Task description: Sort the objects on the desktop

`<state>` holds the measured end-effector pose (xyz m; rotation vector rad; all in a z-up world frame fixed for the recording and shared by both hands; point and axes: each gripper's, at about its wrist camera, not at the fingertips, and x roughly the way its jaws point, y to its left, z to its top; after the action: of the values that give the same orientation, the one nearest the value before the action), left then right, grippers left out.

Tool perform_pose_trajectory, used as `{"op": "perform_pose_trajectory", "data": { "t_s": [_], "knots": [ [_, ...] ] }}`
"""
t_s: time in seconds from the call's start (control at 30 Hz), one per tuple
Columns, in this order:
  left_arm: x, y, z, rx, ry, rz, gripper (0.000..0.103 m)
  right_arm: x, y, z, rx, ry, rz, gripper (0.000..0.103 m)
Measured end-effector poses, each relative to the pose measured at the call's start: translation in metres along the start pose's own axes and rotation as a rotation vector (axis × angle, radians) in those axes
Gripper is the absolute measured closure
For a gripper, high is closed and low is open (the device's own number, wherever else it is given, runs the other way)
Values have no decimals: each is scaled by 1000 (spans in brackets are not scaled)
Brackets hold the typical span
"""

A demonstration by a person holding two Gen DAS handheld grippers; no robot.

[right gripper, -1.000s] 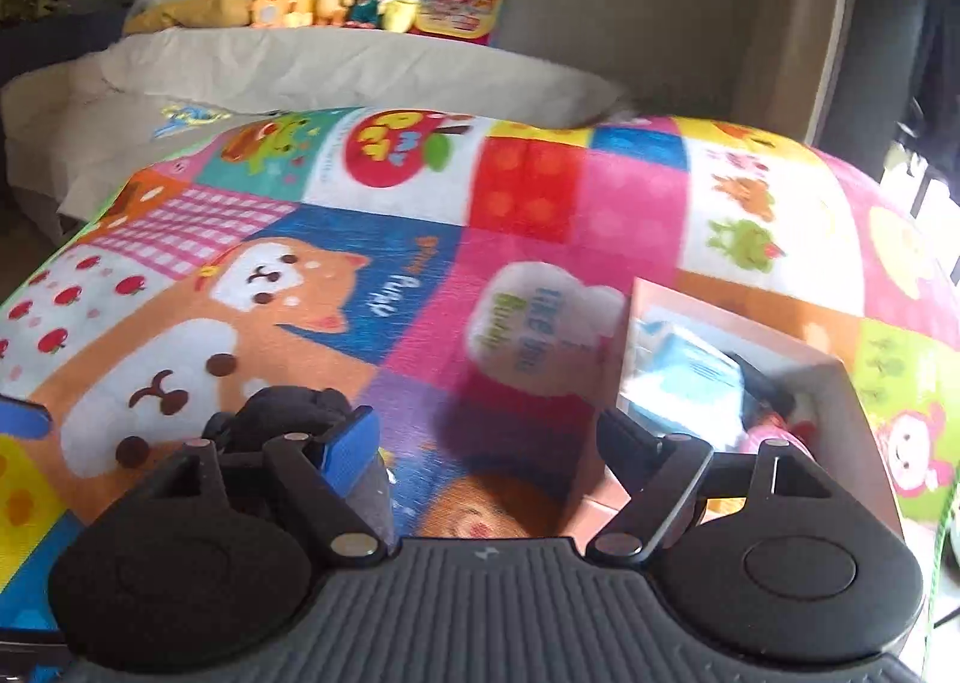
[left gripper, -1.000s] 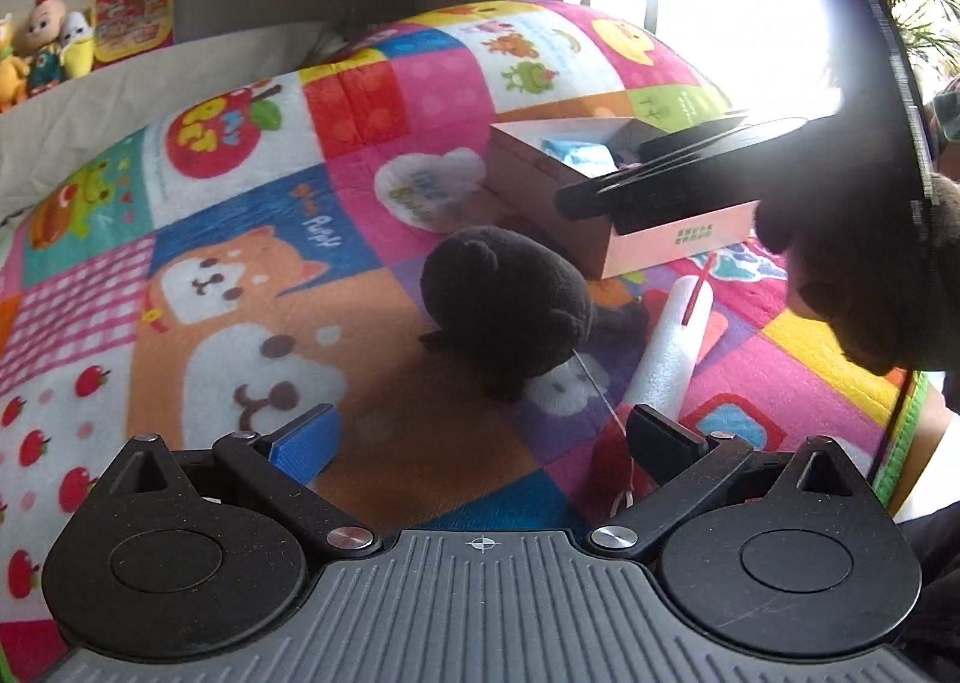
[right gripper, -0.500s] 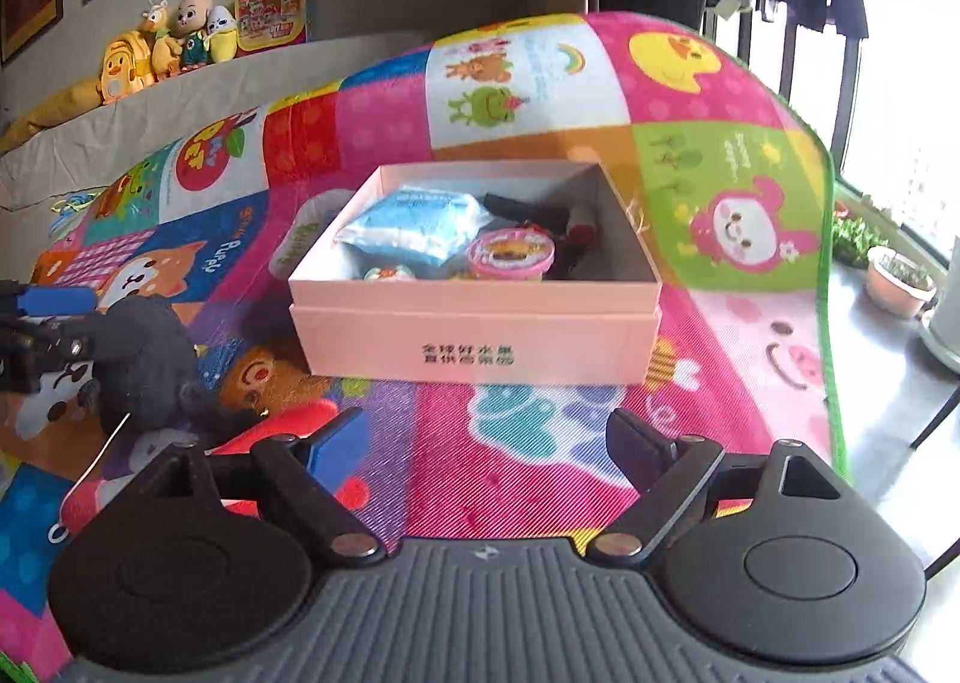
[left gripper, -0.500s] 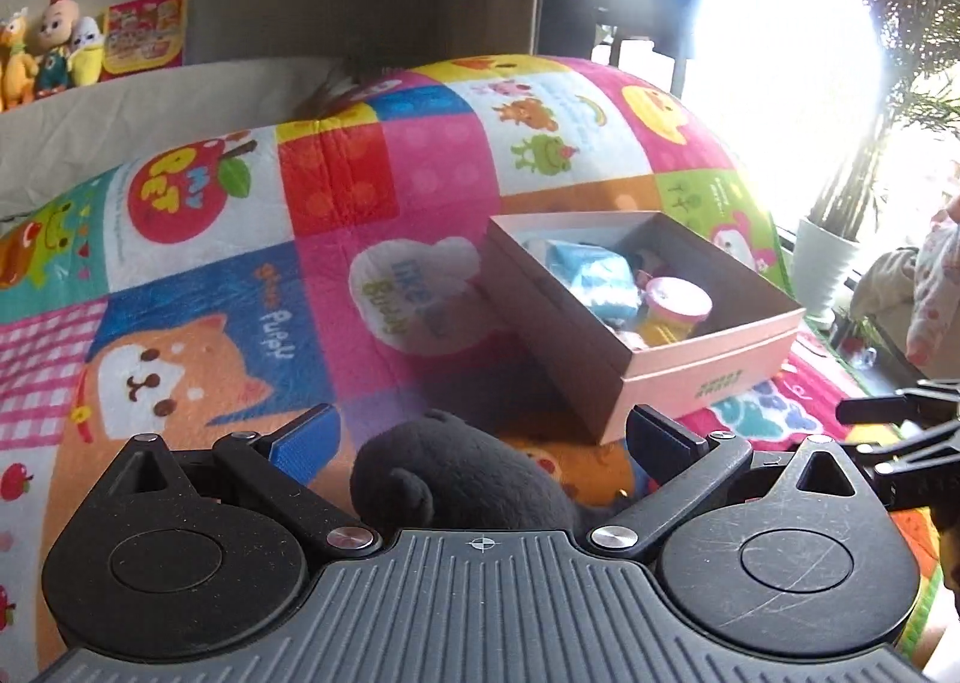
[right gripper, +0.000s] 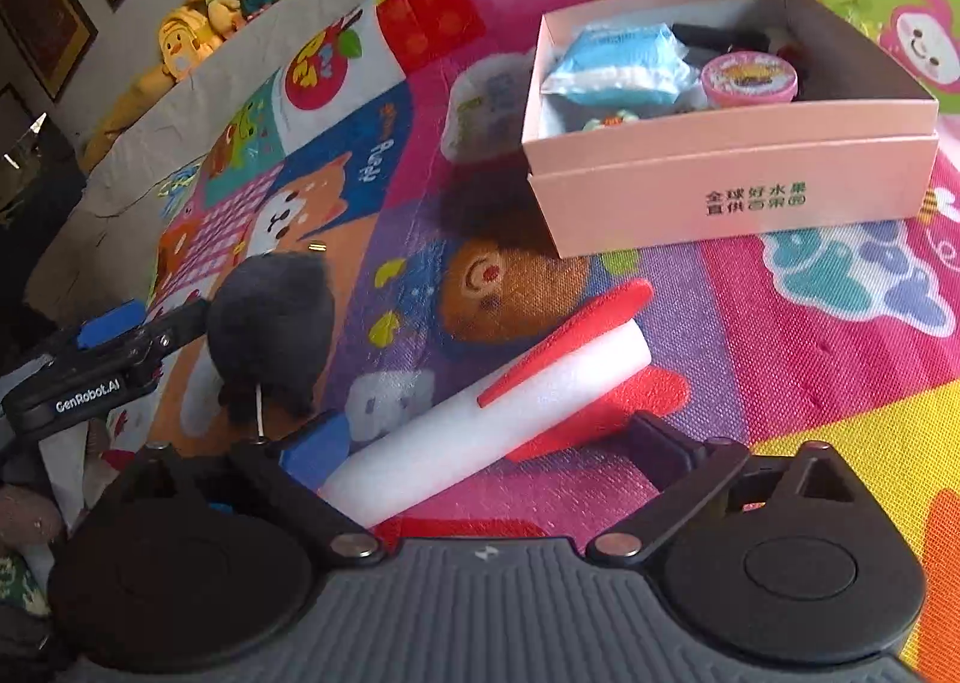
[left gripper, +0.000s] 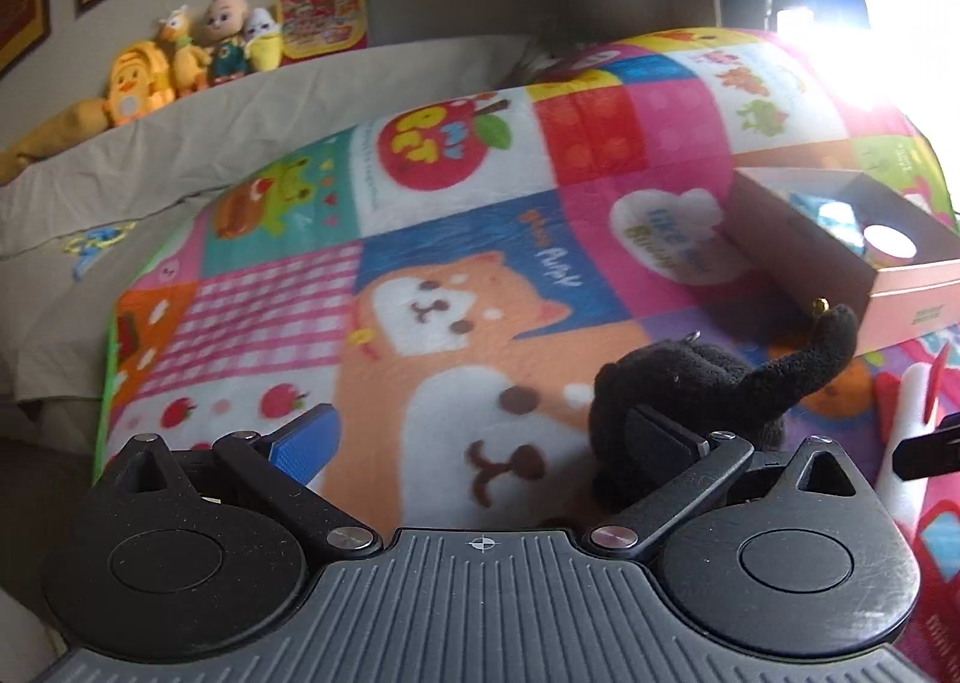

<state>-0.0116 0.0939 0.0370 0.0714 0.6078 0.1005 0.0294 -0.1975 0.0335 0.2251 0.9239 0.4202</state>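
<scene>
A black plush toy point(left gripper: 708, 389) lies on the colourful play mat, just in front of my left gripper's right finger; it also shows in the right wrist view point(right gripper: 273, 323). My left gripper point(left gripper: 480, 431) is open and empty, and it shows from outside in the right wrist view point(right gripper: 108, 353), touching the plush's left side. A white foam rocket with red fins point(right gripper: 510, 389) lies between the jaws of my open right gripper point(right gripper: 486, 440). The pink box point(right gripper: 732, 185) holds a blue packet point(right gripper: 618, 65) and a pink-lidded cup point(right gripper: 750, 77).
The patchwork mat point(left gripper: 456, 263) covers a raised surface. A grey sheet and a row of stuffed toys point(left gripper: 198, 47) run along the back wall. The box sits at the right point(left gripper: 840, 263), near the bright window side.
My left gripper swung left and down beside the plush. My right gripper dropped low and closed in around the foam rocket, tilting toward the mat.
</scene>
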Motion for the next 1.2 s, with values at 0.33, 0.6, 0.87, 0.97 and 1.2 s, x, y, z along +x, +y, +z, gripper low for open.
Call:
{"op": "perform_pose_trajectory", "data": {
  "t_s": [0.33, 0.6, 0.87, 0.97, 1.2],
  "knots": [
    [-30, 39, -9, -203, -60, -117, 0, -1, 16, 0, -167, -64, -142, 62],
    [-60, 11, -2, -104, -139, -324, 0, -44, -42, -9, -158, -138, -354, 72],
    [2, -64, -14, 51, 41, -189, 0, -46, -60, -5, -54, -170, -341, 38],
    [9, -63, -15, 17, 38, -222, 6, -43, -63, -7, -30, -164, -340, 36],
    [-3, -64, -15, 38, 33, -217, 32, -36, -62, -9, -42, -127, -329, 66]
  ]
}}
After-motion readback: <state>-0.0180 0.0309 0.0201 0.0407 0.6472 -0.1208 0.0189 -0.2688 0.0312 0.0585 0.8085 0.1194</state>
